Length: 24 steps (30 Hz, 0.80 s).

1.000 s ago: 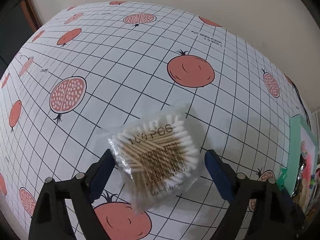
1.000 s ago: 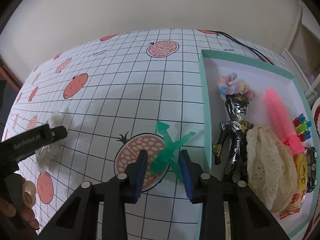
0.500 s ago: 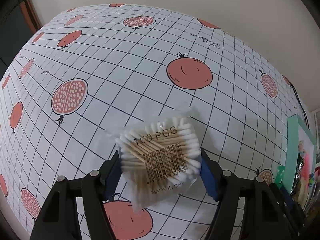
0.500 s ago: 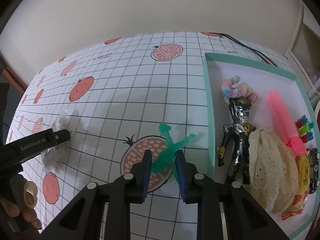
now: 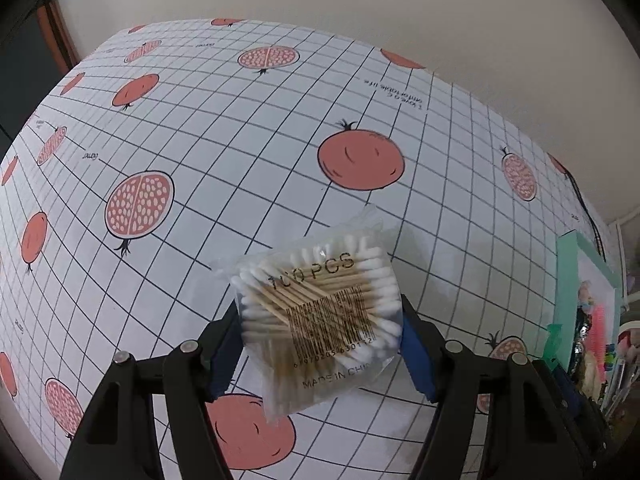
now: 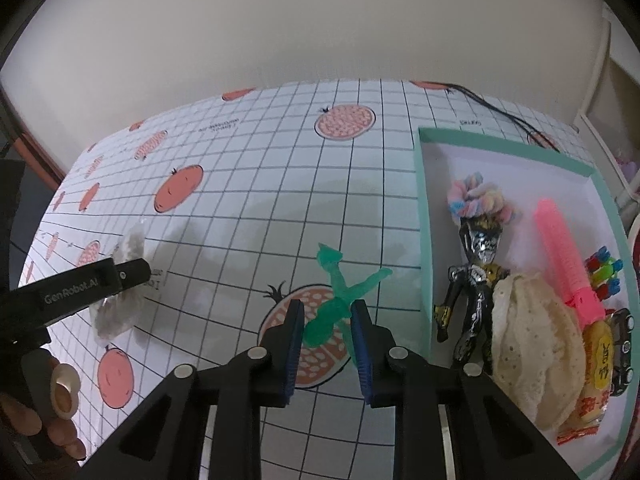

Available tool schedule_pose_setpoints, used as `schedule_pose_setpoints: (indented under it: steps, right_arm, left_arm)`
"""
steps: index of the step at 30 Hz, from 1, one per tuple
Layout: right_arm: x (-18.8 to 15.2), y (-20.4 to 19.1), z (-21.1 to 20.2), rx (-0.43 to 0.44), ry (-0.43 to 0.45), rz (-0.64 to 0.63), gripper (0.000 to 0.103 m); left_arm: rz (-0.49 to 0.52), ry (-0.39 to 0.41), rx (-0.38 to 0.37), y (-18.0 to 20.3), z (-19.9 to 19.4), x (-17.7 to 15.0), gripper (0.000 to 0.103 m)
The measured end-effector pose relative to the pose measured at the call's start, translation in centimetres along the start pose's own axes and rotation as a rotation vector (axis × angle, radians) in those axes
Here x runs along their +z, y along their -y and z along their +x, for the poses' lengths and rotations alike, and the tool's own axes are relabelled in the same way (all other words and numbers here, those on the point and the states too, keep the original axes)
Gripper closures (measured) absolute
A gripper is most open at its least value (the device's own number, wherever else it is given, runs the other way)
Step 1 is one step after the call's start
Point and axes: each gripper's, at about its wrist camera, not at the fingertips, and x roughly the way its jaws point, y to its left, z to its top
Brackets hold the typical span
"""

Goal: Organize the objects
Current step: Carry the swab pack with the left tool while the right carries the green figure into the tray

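The left gripper [image 5: 320, 344] clamps a swab pack [image 5: 320, 320] above the tablecloth [image 5: 240, 160]. The right gripper [image 6: 326, 342] pinches a green figure [image 6: 340, 300] on the cloth, just left of a filled tray [image 6: 424, 216].

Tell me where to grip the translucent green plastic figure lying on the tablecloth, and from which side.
Grip the translucent green plastic figure across its narrow torso, coming from above and the near side. It lies flat with limbs splayed in an X, so only the middle fits between the right gripper fingers, which already flank it.
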Motion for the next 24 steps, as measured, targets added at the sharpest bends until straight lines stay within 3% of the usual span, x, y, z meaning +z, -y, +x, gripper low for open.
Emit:
schedule_pose_setpoints:
  steps: [4, 24]
  right_arm:
    - [0.3, -0.2, -0.9, 0.011, 0.026, -0.007, 0.078]
    - [1.4, 1.7, -5.2, 0.042, 0.124, 0.017, 0.078]
  left_arm:
    - [-0.003, 0.017, -0.007, 2.2, -0.9, -1.3, 0.032]
    - [0.055, 0.101, -0.054, 6.3, -6.2, -1.7, 0.032]
